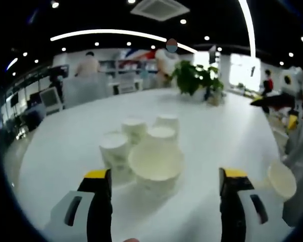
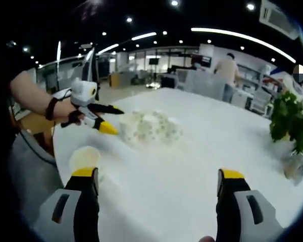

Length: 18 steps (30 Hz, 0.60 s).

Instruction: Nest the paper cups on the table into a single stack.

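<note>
Several white paper cups [image 1: 141, 143] stand clustered on the white table [image 1: 227, 131]. Most are upside down, and the nearest one [image 1: 156, 162] is upright with its mouth open. My left gripper [image 1: 165, 174] is open, with its jaws on either side of that near cup and just short of it. A single upright cup [image 1: 282, 179] sits apart at the right. In the right gripper view the cluster [image 2: 150, 128] lies ahead, the left gripper [image 2: 112, 119] reaches toward it from the left, and the lone cup [image 2: 84, 157] sits by my open right gripper [image 2: 158, 174].
A potted plant [image 1: 197, 78] stands at the far side of the table [image 2: 202, 151], seen also as the plant [image 2: 292, 118] at the right. People and desks fill the room behind. The table edge runs close on the left [image 2: 60, 151].
</note>
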Each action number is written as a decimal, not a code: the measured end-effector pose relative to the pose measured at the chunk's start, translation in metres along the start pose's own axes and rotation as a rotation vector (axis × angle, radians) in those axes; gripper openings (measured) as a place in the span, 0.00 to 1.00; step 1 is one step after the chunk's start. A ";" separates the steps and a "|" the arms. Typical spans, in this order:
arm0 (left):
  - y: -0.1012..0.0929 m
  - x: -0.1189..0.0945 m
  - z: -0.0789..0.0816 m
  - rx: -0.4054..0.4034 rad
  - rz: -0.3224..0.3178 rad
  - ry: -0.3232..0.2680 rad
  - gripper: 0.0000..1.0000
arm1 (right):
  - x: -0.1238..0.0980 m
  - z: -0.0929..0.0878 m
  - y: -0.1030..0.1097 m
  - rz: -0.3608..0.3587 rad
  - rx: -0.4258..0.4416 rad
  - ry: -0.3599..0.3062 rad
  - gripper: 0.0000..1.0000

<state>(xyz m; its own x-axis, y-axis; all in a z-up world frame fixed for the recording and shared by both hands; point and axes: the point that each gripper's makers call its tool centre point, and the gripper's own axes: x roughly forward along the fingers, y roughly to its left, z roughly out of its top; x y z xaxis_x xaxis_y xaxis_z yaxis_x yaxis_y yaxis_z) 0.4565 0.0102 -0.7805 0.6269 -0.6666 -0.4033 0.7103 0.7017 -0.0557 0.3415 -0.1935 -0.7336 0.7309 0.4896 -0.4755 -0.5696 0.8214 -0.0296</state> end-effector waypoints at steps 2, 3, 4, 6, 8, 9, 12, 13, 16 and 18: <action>0.001 0.004 0.000 -0.002 -0.004 -0.004 0.86 | 0.000 -0.001 0.000 0.002 0.001 0.005 0.96; 0.002 0.006 0.000 0.002 -0.006 -0.003 0.85 | 0.000 -0.001 -0.001 0.001 0.003 0.002 0.96; 0.002 0.008 0.000 0.001 -0.011 -0.005 0.83 | 0.000 -0.001 -0.002 -0.002 0.003 0.002 0.96; 0.001 0.009 0.001 0.002 -0.014 -0.012 0.81 | 0.000 -0.001 -0.003 -0.005 0.008 0.002 0.96; 0.000 0.011 0.003 0.009 -0.015 -0.017 0.80 | 0.000 -0.002 -0.004 -0.010 0.011 0.007 0.95; 0.000 0.011 0.004 0.013 -0.016 -0.022 0.79 | -0.001 -0.002 -0.005 -0.014 0.010 0.009 0.95; 0.000 0.013 0.006 0.021 -0.020 -0.027 0.77 | -0.001 -0.001 -0.006 -0.020 0.024 0.004 0.95; 0.001 0.014 0.006 0.025 -0.020 -0.026 0.76 | -0.002 -0.002 -0.006 -0.022 0.023 0.006 0.95; 0.005 0.017 0.008 0.029 -0.021 -0.030 0.73 | -0.002 -0.003 -0.005 -0.019 0.029 0.010 0.95; 0.007 0.018 0.008 0.026 -0.024 -0.031 0.72 | -0.002 -0.002 -0.005 -0.021 0.034 0.009 0.95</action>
<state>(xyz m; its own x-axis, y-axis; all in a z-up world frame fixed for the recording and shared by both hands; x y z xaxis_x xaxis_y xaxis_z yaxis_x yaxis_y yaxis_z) 0.4752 0.0009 -0.7812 0.6190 -0.6908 -0.3736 0.7331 0.6789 -0.0407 0.3420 -0.1993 -0.7338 0.7393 0.4697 -0.4826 -0.5408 0.8411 -0.0100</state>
